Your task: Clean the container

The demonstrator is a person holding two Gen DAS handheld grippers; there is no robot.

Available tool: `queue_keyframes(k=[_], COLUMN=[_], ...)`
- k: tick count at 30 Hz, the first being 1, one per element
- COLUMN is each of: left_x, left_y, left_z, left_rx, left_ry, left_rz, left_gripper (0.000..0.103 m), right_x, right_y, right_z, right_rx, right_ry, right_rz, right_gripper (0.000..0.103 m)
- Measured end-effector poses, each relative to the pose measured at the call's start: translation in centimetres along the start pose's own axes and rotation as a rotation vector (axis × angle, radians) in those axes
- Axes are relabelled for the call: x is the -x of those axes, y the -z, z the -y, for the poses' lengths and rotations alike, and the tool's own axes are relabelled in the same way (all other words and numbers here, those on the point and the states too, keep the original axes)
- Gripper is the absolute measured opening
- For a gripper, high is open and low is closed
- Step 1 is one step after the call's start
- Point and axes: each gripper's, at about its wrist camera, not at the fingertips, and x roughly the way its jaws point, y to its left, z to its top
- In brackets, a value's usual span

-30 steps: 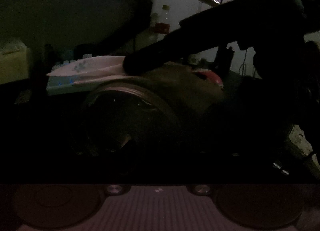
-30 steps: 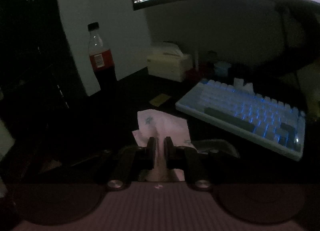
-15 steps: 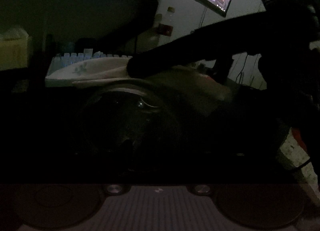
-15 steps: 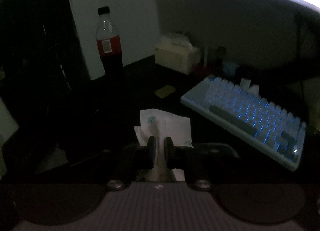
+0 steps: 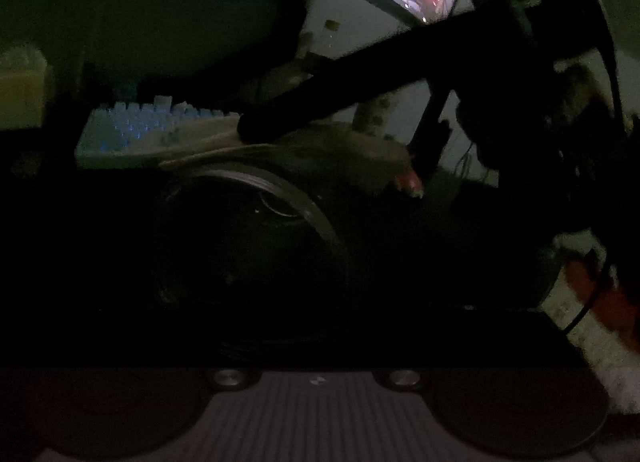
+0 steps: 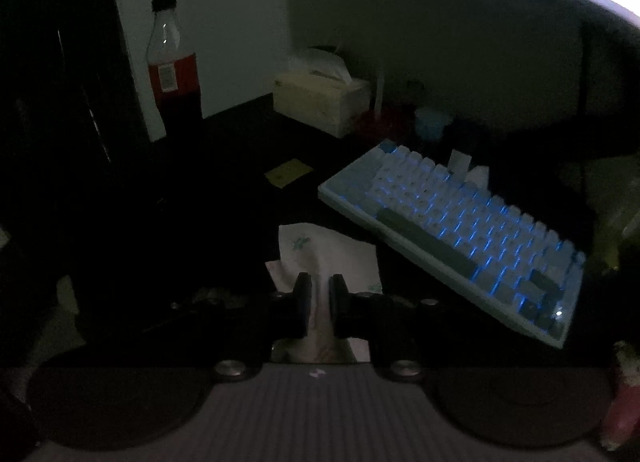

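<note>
Your left tool's grip is too dark to tell; the jar [image 5: 248,238] lies on its side right before it. Your right tool [image 6: 319,302] is clamped on the tissue [image 6: 320,258], pressed on the jar's top, keyboard [image 6: 460,230] beyond.

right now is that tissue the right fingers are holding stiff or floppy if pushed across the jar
Probably floppy: the tissue creases between the right gripper fingers and drapes over the jar. Thin sheet, so likely light, apt to bunch.

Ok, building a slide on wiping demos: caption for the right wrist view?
Right claw pinching a printed tissue over a dim desk, backlit keyboard and cola bottle beyond.
</note>
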Motion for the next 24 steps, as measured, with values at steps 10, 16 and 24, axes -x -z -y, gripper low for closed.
queue_keyframes(k=[10, 16, 24], left_x=[-0.3, -0.4, -0.4], left_y=[-0.1, 0.0, 0.3], left_z=[0.0, -0.2, 0.3], left_rx=[-0.045, -0.047, -0.074], left_ry=[-0.027, -0.017, -0.023], left_rz=[-0.008, -0.01, -0.012], left_gripper=[0.033, 0.038, 0.04], right_x=[-0.3, 0.2, 0.4], right_y=[0.0, 0.7, 1.8], right_z=[-0.3, -1.4, 0.1], right_rx=[0.019, 0.008, -0.014], right_ry=[0.008, -0.013, 0.038], right_rz=[-0.004, 0.034, 0.051], right_gripper=[0.011, 0.011, 0.011])
